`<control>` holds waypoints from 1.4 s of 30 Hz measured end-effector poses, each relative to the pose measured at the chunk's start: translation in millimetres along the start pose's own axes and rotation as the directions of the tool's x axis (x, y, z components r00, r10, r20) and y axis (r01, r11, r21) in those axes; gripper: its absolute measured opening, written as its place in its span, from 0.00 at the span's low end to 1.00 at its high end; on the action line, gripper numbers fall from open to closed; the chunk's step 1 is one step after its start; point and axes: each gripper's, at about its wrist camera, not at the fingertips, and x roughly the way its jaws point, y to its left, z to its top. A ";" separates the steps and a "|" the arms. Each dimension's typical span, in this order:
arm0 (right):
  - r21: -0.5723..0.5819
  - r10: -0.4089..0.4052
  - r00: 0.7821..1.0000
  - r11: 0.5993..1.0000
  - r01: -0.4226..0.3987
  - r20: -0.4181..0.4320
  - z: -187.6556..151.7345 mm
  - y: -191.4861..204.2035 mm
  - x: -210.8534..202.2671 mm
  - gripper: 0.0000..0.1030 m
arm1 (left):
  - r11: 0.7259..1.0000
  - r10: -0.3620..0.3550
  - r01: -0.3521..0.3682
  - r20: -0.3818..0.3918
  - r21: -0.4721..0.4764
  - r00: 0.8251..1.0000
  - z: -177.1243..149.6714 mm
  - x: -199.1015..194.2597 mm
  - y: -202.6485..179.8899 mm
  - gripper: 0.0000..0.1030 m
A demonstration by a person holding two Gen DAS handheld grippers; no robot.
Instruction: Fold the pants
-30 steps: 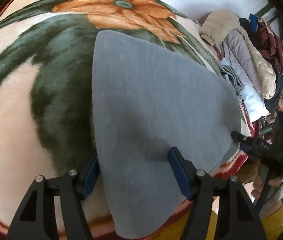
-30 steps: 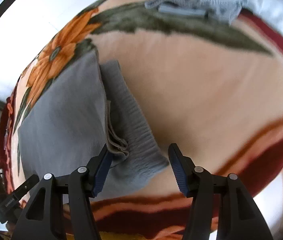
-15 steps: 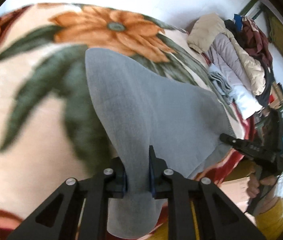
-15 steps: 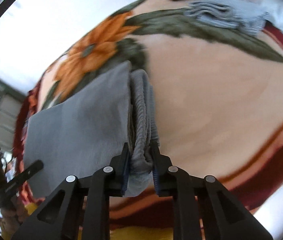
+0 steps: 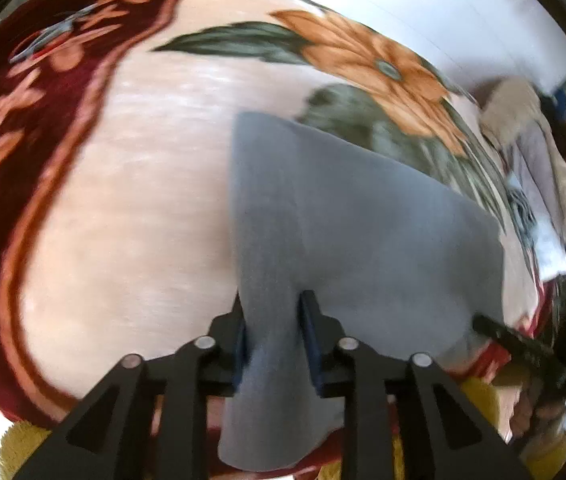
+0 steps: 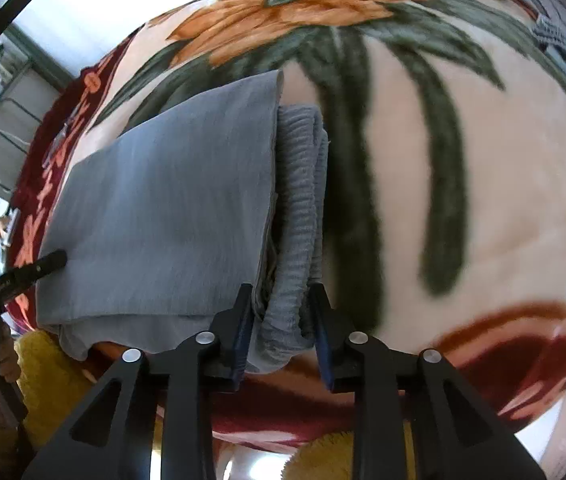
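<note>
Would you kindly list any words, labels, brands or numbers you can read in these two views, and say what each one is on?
Small pale lettering on the finger of the left gripper, seen at the left edge of the right wrist view: too small and blurred to read.
No readable text on the grey pants, the floral blanket or the right gripper.
The left wrist view shows no text at all.

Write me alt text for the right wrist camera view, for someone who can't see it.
The right gripper is shut on the ribbed waistband end of folded grey pants, which lie on a floral blanket. The left gripper touches the pants' far left edge.
</note>
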 end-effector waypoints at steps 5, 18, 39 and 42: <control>0.019 -0.068 0.995 0.998 0.067 0.072 12.3 1.7 -31.9 0.32 | 0.995 0.078 -0.084 0.107 0.052 0.991 1.0 -21.3 -5.2 0.35; -0.052 0.045 0.998 0.997 -0.048 -0.050 105.9 -7.9 32.3 0.54 | 0.998 0.000 -0.004 0.059 0.061 0.998 -11.0 -5.6 -28.8 0.45; -0.362 0.191 0.976 0.922 -0.140 0.109 74.9 40.9 -12.9 0.18 | 0.991 0.084 -0.090 0.068 0.098 0.994 -20.1 12.5 -34.9 0.45; -0.440 0.188 0.979 0.888 -0.137 0.075 64.4 54.6 -11.2 0.18 | 0.992 0.082 -0.088 0.068 0.094 0.994 -19.9 12.5 -34.5 0.45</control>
